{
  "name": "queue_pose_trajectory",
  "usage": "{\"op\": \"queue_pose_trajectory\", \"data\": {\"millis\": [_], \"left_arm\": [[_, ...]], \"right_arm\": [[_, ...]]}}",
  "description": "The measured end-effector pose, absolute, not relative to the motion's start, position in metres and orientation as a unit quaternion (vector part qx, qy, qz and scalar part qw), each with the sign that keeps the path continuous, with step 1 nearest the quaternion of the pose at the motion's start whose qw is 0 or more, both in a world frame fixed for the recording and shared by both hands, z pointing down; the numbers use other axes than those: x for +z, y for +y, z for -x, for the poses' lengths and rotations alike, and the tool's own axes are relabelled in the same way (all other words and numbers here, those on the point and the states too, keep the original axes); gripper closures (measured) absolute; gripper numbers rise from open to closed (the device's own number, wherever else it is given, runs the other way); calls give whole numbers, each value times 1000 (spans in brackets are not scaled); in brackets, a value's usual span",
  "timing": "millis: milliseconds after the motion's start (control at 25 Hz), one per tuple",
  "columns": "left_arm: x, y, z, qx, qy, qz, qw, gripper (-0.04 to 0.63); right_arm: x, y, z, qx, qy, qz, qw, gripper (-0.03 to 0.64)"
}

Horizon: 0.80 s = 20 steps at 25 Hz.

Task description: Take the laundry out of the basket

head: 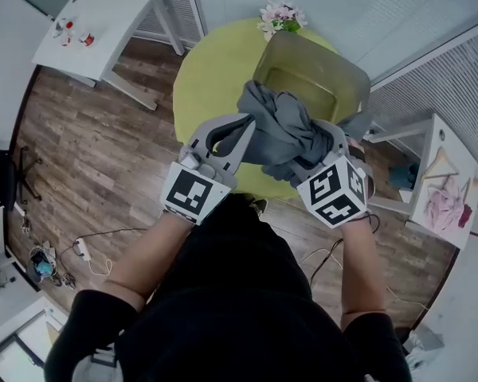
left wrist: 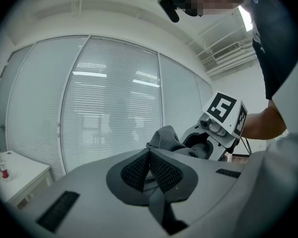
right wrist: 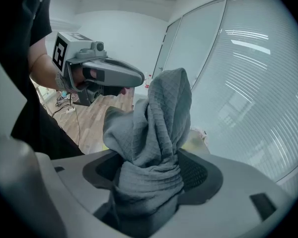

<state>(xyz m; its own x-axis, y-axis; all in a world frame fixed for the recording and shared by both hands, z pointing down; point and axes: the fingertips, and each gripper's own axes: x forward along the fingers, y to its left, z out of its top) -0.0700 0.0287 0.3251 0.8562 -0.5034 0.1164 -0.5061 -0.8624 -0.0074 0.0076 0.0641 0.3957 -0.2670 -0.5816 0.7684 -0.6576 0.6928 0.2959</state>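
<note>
The grey cloth (head: 283, 126) hangs bunched in the air between both grippers, clear of the translucent basket (head: 349, 79) that stands behind it on the round yellow table (head: 205, 78). The right gripper (right wrist: 154, 171) has its jaws spread wide round a thick twist of the cloth, which fills the gap between the pads; the left gripper (left wrist: 149, 155) has its jaws nearly together, seemingly pinching a thin fold of the cloth's edge.

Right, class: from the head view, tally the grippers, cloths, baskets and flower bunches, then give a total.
grippers: 2, left gripper, right gripper
cloth: 1
basket: 1
flowers: 1 bunch
total: 5
</note>
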Motion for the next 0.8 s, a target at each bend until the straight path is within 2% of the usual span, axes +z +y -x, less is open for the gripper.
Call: {"op": "queue_pose_trajectory", "data": {"millis": [520, 800], "left_arm": [[381, 51, 77, 71, -268, -961, 10, 588], [428, 47, 72, 83, -234, -968, 26, 588]], "right_arm": [[498, 82, 29, 59, -805, -374, 457, 262], [558, 76, 35, 76, -795, -370, 475, 262]]}}
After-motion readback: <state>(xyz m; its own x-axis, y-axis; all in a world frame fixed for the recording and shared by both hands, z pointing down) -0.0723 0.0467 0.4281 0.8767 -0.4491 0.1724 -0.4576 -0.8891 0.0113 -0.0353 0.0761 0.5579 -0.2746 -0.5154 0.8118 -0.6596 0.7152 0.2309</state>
